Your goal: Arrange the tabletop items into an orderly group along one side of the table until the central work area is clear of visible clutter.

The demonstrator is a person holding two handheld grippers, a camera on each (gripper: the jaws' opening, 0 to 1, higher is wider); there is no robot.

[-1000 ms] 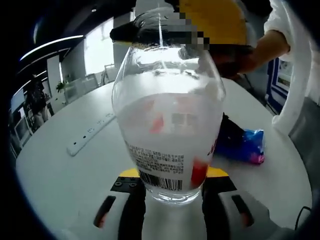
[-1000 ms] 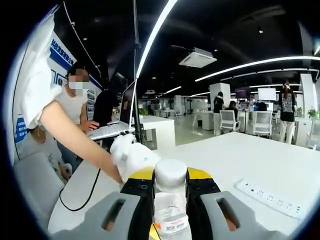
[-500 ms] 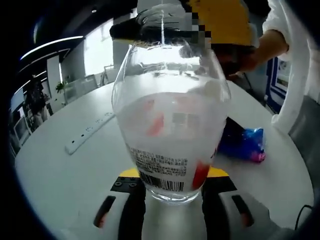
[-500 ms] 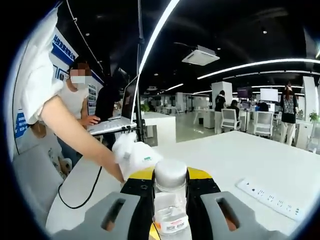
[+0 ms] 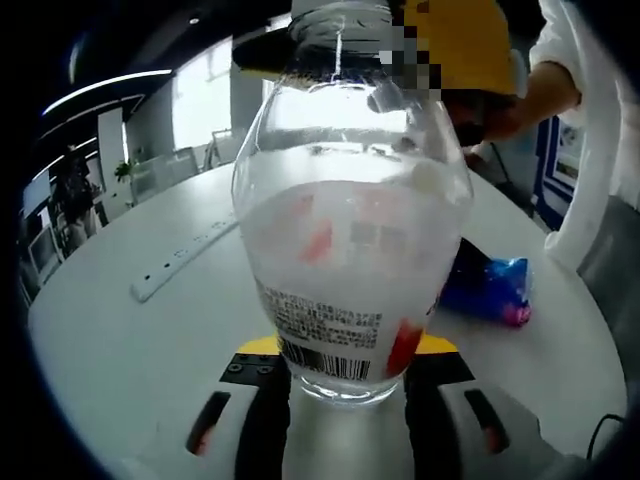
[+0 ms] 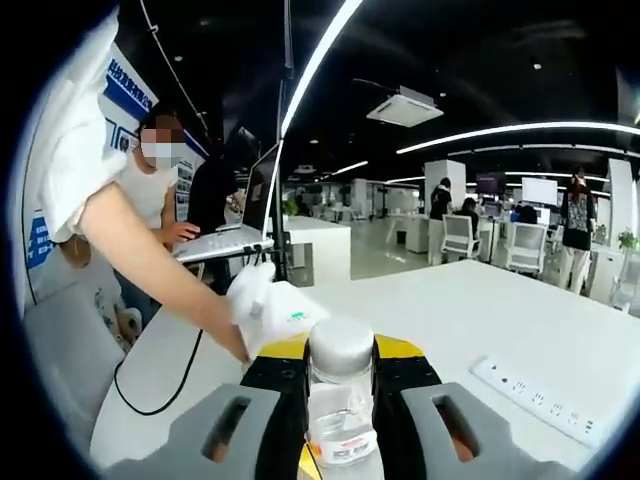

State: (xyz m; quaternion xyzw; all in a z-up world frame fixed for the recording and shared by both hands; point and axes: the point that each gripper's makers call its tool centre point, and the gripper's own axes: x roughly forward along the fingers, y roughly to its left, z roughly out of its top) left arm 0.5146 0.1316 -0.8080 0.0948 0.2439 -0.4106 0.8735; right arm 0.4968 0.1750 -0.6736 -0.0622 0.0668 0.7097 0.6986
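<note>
A clear plastic bottle with a white and red label and a barcode stands big in the left gripper view. Its base sits between the jaws of my left gripper, which is shut on it. Over the bottle's top I see the black and yellow body of the right gripper. In the right gripper view the bottle's grey-white cap and neck rise between the jaws of my right gripper, which presses on them from both sides. Just behind the cap is a white-gloved hand.
A blue snack bag lies on the white table right of the bottle. A white power strip lies further out. A black cable hangs off the table edge. A seated person works at a laptop behind.
Both views have shifted a little with the hands. The bottle stays held at both ends, and the gloved hand has edged slightly.
</note>
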